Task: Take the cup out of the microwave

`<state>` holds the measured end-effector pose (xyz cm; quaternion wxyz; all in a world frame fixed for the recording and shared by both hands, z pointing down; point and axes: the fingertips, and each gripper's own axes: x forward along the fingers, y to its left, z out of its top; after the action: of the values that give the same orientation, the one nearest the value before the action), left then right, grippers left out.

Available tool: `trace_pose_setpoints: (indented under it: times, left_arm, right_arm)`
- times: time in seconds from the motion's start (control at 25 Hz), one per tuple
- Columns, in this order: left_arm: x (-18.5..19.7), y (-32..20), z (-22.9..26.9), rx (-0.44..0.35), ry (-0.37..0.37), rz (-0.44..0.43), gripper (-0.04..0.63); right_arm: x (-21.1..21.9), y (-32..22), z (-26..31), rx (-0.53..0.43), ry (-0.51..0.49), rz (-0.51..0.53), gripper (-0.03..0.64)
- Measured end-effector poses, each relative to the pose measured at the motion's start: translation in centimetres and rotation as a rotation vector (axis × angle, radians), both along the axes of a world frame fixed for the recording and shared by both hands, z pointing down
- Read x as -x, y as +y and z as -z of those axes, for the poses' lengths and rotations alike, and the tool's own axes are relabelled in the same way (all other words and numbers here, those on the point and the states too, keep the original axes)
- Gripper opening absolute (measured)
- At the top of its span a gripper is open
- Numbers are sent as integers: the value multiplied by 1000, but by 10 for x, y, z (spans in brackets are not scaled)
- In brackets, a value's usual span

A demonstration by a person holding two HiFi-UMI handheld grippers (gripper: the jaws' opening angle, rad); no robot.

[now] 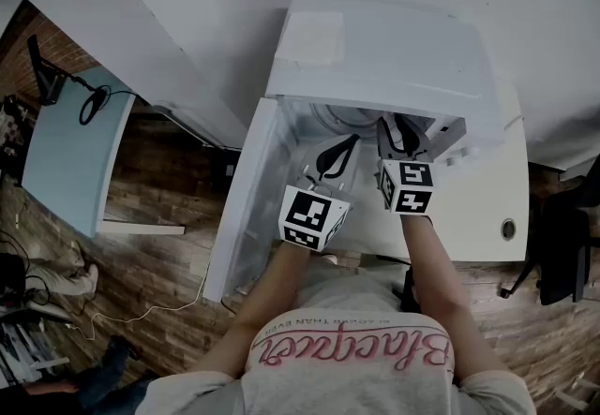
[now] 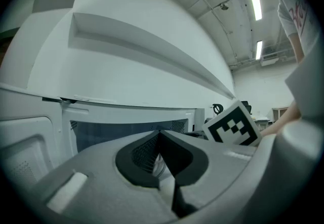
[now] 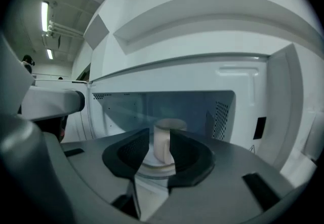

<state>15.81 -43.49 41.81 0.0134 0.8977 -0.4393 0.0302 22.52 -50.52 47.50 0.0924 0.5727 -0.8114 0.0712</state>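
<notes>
L gripper [image 2: 159, 136] at microwave [image 1: 375, 57] mouth: 2 jaws pinched together, empty; R gripper [image 3: 161, 139] inside cavity, jaws part-open either side of cup [image 3: 169, 127] handle, contact unclear; cup upright on turntable [image 3: 153, 171] inside microwave; door [image 1: 239, 207] open at microwave's left.

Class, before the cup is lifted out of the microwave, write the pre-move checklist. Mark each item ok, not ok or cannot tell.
1. Microwave door open: ok.
2. Cup upright on the turntable plate: ok.
3. Right tool lined up with the cup's handle, jaws apart on either side of it: ok.
4. Right tool's pads pressing on the handle: cannot tell.
5. Left tool shut and holding nothing: ok.
6. Whether the cup is full or empty: cannot tell.
</notes>
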Motion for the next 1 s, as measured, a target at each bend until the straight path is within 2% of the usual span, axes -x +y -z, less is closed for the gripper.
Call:
trace_pose_setpoints:
  times: [0.36,1.0]
  left_arm:
    - [-1,-9,-7,-6,-24,-12,2]
    - [1,-19,-9,-3,-19,-19,2]
  right_arm:
    - [-1,-27,-24,45,4,-15,126]
    - [-5,-44,-35,62,49,-50,57]
